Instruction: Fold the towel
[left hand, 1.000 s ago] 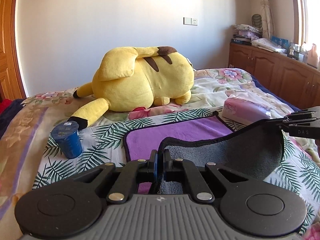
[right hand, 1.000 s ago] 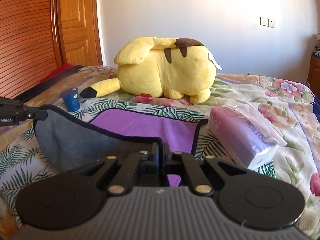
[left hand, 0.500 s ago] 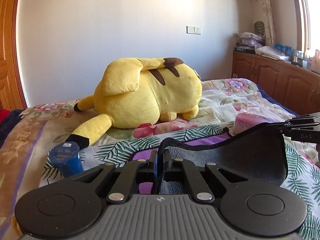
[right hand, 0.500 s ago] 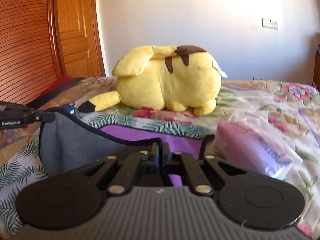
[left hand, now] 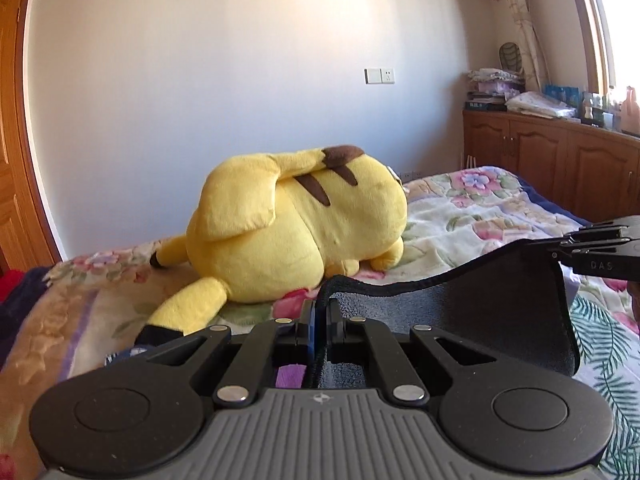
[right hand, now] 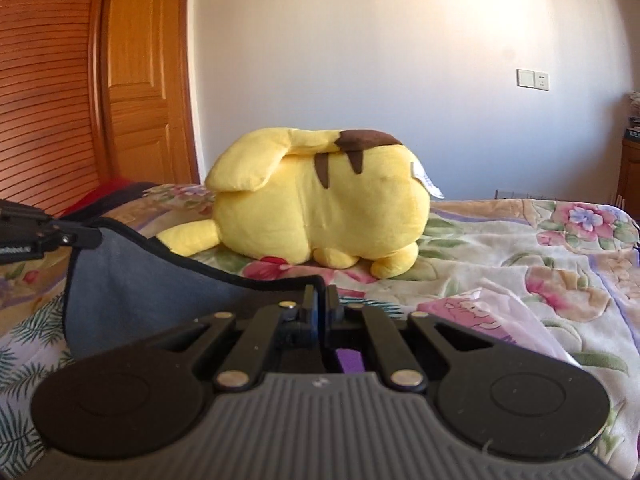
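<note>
The towel (left hand: 472, 312) is purple on one face and grey on the other, with a black hem. Its near edge hangs lifted above the bed with the grey face towards me; it also shows in the right wrist view (right hand: 132, 280). My left gripper (left hand: 319, 312) is shut on one corner of the towel. My right gripper (right hand: 320, 304) is shut on the other corner. Each gripper shows in the other's view, the right one (left hand: 560, 250) and the left one (right hand: 80, 236). A sliver of the purple face (right hand: 352, 360) shows below the right fingers.
A big yellow plush toy (left hand: 296, 232) lies on the floral bedspread (left hand: 472, 208) just beyond the towel. A blue cup (left hand: 124, 354) is mostly hidden at the left. A pink tissue pack (right hand: 496, 316) lies at the right. Wooden cabinets (left hand: 560, 160) stand on the far right.
Both grippers have risen and moved forward towards the plush toy, carrying the towel's near edge. The purple face and the blue cup have dropped almost out of view.
</note>
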### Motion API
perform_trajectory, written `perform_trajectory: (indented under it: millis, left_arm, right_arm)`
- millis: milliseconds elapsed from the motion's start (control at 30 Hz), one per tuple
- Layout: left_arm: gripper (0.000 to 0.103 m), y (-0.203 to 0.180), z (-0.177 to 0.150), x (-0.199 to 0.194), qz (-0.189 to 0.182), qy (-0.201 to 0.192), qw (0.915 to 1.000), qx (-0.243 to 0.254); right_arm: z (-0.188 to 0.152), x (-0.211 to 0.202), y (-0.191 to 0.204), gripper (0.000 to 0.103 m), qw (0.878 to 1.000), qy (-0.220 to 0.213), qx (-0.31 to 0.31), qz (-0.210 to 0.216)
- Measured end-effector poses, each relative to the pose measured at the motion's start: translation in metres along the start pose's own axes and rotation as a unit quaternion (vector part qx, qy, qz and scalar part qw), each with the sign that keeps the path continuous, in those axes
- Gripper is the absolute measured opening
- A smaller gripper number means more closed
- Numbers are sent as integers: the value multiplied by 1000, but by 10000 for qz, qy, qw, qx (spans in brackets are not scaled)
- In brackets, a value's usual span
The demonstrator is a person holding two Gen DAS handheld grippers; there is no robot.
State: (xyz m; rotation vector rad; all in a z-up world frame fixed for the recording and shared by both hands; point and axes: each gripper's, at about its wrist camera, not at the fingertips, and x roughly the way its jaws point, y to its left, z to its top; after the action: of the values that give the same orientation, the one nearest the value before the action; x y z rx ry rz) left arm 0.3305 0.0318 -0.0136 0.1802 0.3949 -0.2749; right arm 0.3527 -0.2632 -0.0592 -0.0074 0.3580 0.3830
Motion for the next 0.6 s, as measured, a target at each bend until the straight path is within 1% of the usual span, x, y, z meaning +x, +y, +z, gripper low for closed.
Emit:
perform_trajectory:
  millis: [100,267,500,600]
  left_arm:
    - [0,1,3,5,63,-52,10000,-32]
    - [0,2,2,17,190,-53,9997,119]
    - [0,10,0,29,280,-82,9996,-35]
    - [0,10,-1,38,311,-65,9995,-22]
  right_arm:
    - [2,3,-6,3,10000,-47,39,-67]
    - [5,11,-15,3,9998,-33,113,-131]
    - [10,25,-13,3,9996,-7,-180,-215]
    - [7,33,-8,3,9988,-73,-351,-333]
